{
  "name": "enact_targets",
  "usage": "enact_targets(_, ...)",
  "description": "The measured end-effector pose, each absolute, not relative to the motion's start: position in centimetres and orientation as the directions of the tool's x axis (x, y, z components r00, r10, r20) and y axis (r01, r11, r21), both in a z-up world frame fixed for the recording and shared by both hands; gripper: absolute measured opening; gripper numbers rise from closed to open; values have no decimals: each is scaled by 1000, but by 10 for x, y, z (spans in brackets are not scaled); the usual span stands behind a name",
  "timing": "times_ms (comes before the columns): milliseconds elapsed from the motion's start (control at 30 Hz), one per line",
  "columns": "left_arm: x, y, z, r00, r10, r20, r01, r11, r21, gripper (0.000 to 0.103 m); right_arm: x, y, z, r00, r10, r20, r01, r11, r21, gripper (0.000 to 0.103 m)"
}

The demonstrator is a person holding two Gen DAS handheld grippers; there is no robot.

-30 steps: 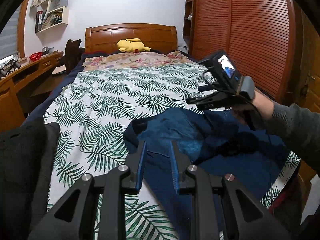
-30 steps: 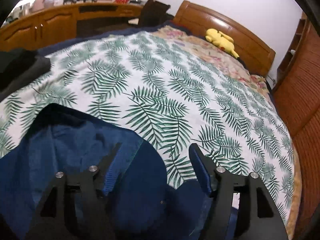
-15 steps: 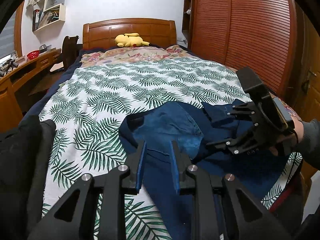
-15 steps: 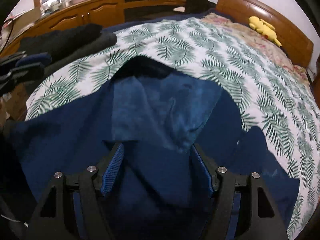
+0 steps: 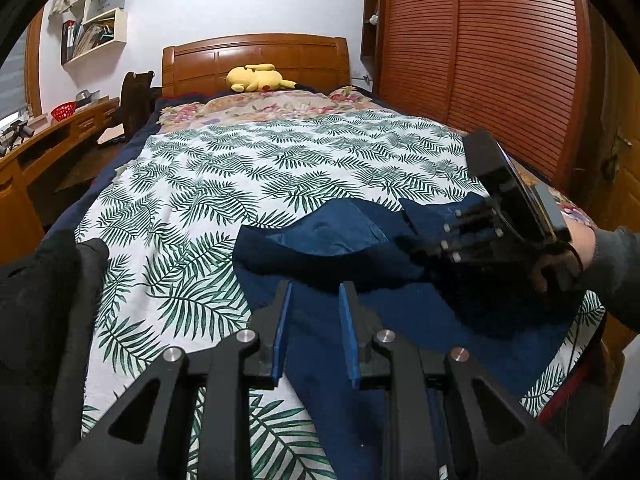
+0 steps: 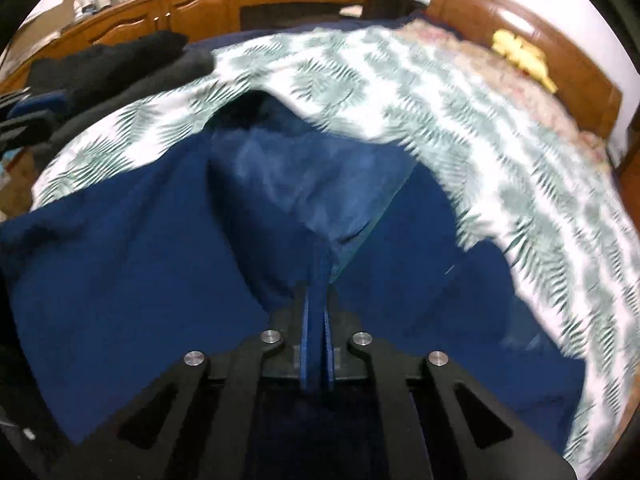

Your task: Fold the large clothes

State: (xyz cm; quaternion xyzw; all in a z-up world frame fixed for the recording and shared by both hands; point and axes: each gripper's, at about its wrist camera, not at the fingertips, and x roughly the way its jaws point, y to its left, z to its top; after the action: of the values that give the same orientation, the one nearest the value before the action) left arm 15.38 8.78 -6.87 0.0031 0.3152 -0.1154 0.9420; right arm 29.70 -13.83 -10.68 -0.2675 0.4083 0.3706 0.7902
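black gripper frames (image 5: 314, 332), blue-lined jaws, silver screws; grey sleeve (image 5: 616, 272), bare wrist skin.

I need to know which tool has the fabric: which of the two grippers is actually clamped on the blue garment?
The right gripper: it is shut on a fold of the blue garment. The left gripper hovers open above it.

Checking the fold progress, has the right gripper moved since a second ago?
Yes. In the left wrist view the right gripper has dropped from above the leaf-print bedspread onto the blue garment, and its jaws have closed on the fabric.
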Motion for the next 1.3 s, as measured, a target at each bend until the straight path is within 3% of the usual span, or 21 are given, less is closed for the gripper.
enact_targets(400, 159, 69, -62, 773, -258, -580, 252, 963, -92, 21, 387, -132, -94, 639, 239, -731, -620, 723, -305, 3)
enact_targets(433, 161, 64, -60, 773, -265, -577, 258, 961, -96, 21, 388, -134, -94, 642, 238, -729, -611, 734, -298, 7)
enact_targets(467, 162, 60, -58, 772, -274, -573, 265, 959, -100, 21, 390, -137, -93, 648, 236, -725, -595, 750, -288, 21)
enact_targets(500, 164, 54, -57, 771, -286, -568, 276, 955, -106, 21, 392, -142, -90, 659, 229, -717, -576, 766, -285, 40)
enact_targets(567, 167, 43, -55, 767, -308, -564, 296, 948, -116, 21, 395, -158, -80, 668, 245, -703, -548, 801, -241, 57)
enact_targets(667, 173, 23, -56, 752, -331, -570, 327, 938, -113, 21, 397, -187, -67, 682, 227, -695, -521, 819, -243, 58)
enact_targets(1000, 190, -24, -71, 694, -352, -629, 379, 920, -97, 21, 431, -328, -96, 607, 31, -794, -361, 901, -240, 58)
enact_targets(1233, 201, -39, -82, 667, -351, -657, 381, 919, -104, 22, 453, -388, -130, 491, 46, -870, -267, 959, -99, 57)
enact_targets(1267, 202, -40, -83, 665, -349, -661, 382, 919, -102, 22, 452, -391, -130, 485, 80, -871, -276, 959, -65, 39)
enact_targets(1300, 202, -42, -85, 662, -347, -665, 382, 919, -99, 22, 451, -392, -129, 486, 114, -867, -298, 954, -41, 5)
